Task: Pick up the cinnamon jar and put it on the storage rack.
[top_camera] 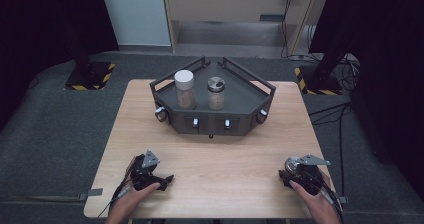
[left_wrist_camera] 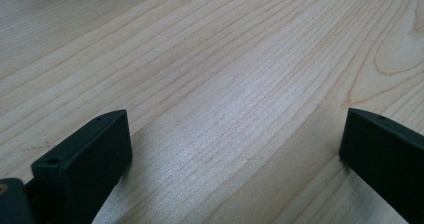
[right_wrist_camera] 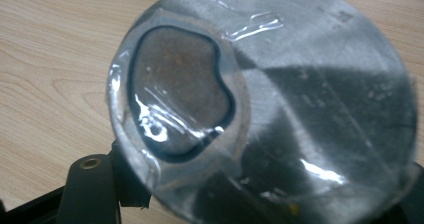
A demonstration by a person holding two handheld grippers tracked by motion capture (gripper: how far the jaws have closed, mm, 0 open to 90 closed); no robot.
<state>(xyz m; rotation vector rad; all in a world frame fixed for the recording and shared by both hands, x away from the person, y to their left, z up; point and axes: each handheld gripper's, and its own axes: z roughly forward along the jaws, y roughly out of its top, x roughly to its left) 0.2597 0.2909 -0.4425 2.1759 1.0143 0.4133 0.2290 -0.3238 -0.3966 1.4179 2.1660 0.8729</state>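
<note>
1. Clamped between the right gripper's (right_wrist_camera: 260, 204) black jaws, a round shaker lid (right_wrist_camera: 260, 104) of shiny metal takes up most of the right gripper view, close to the lens. A kidney-shaped opening with a dark rim sits at its left half, brownish inside, and a clear film with bright creases lies over it.
2. Lower right of the high view shows the same lid (top_camera: 293, 162) as a small silvery disc at the front of the right gripper (top_camera: 295, 174), just above the wooden table (top_camera: 220, 159), with the person's right hand (top_camera: 317, 199) behind it at the bottom edge.
3. Lower left of the high view holds the left gripper (top_camera: 152, 176), gripped by the left hand (top_camera: 135, 196), low over the table and well apart from the right one.
4. Its jaws stand wide apart in the left gripper view (left_wrist_camera: 235, 144), one at the lower left corner and one at the lower right, with bare wood grain between them.
5. Upper centre of the high view has a dark grey angular tray (top_camera: 240, 116) at the far side of the table, with raised rails and small knobs along its front wall.
6. Two jars stand upright in the tray, side by side but apart: a white-capped jar (top_camera: 184, 89) on the left and a metal-capped shaker jar (top_camera: 216, 92) on the right, both holding pale contents.
</note>
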